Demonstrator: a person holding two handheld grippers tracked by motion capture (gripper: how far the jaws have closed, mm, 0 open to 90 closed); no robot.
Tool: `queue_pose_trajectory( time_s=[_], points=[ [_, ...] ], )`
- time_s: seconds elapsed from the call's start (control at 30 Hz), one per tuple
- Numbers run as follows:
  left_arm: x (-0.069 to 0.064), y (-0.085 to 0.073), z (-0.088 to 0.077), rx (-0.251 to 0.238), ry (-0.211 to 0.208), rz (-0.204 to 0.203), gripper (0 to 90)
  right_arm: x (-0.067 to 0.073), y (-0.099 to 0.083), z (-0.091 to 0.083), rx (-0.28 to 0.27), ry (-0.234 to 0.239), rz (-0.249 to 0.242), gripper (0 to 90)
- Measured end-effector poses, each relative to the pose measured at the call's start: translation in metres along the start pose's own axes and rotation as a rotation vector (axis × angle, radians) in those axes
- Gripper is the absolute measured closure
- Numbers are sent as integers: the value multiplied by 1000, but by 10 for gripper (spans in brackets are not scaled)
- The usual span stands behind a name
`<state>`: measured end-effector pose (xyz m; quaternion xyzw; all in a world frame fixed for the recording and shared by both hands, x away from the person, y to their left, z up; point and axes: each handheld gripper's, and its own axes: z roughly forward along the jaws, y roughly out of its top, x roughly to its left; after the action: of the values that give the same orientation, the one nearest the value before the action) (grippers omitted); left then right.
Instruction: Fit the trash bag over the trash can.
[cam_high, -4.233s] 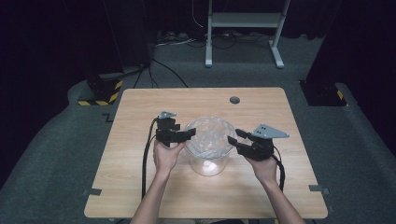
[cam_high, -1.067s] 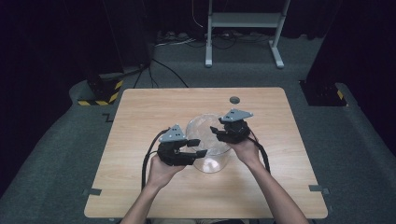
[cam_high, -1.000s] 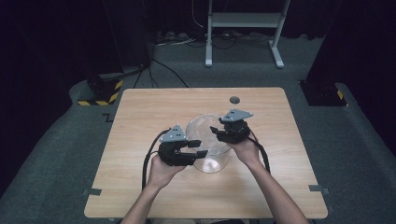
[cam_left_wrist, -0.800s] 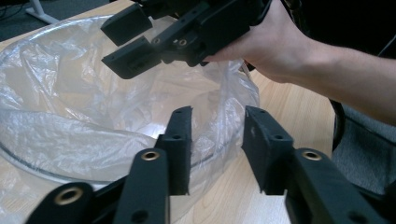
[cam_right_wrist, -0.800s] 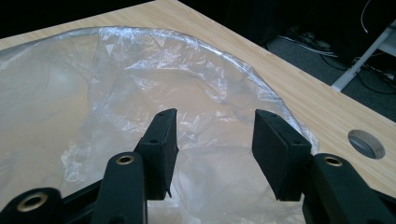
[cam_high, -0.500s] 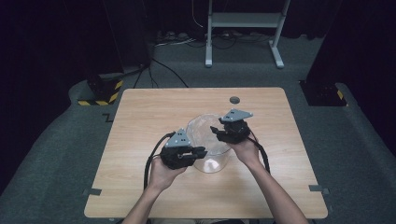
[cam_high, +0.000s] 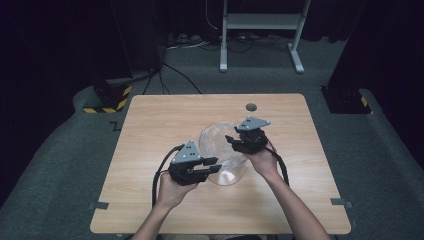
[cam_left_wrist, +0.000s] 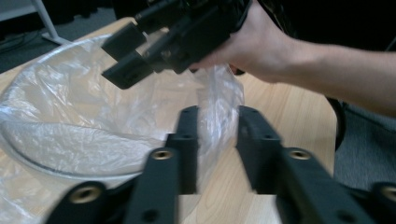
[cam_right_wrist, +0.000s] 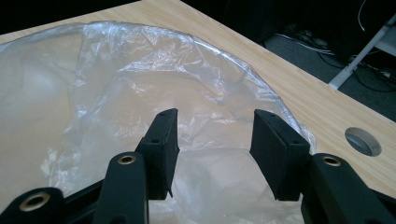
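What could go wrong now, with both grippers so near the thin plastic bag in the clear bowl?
1. The left gripper has a fold of the bag between its open jaws; closing and pulling hard may tear the thin film or drag the light-looking bowl.
2. The right gripper hangs open over the bag's far rim; if it misses, the film may slip off the bowl's edge there.
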<state>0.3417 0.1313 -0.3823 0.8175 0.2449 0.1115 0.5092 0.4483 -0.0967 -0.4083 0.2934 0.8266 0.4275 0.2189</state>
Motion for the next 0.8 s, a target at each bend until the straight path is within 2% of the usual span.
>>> queue_pose_trajectory(
  time_s=[0.07,0.13,0.23,0.27,0.37,0.53,0.57,0.67,0.8],
  points=[
    [-2,1,-2,-9,11,2,616,0,0,0,0,-2,-2,511],
    [-8,3,-2,-9,3,22,622,0,0,0,3,-3,-2,512],
    [-12,4,1,7,-1,40,669,0,0,0,4,-4,-4,512],
    [-12,5,6,29,8,38,684,0,0,0,4,-4,-4,512],
    [-9,5,13,42,4,18,722,0,0,0,5,-5,-4,512],
    [-10,5,17,58,-8,13,815,1,0,0,6,-6,-2,512],
    [-10,5,18,62,-6,24,815,1,0,0,8,-6,-4,512],
    [-13,4,18,68,-14,48,899,1,1,0,8,-6,-5,512],
    [-18,2,18,71,-23,70,900,1,1,0,9,-7,-4,513]
  ],
)
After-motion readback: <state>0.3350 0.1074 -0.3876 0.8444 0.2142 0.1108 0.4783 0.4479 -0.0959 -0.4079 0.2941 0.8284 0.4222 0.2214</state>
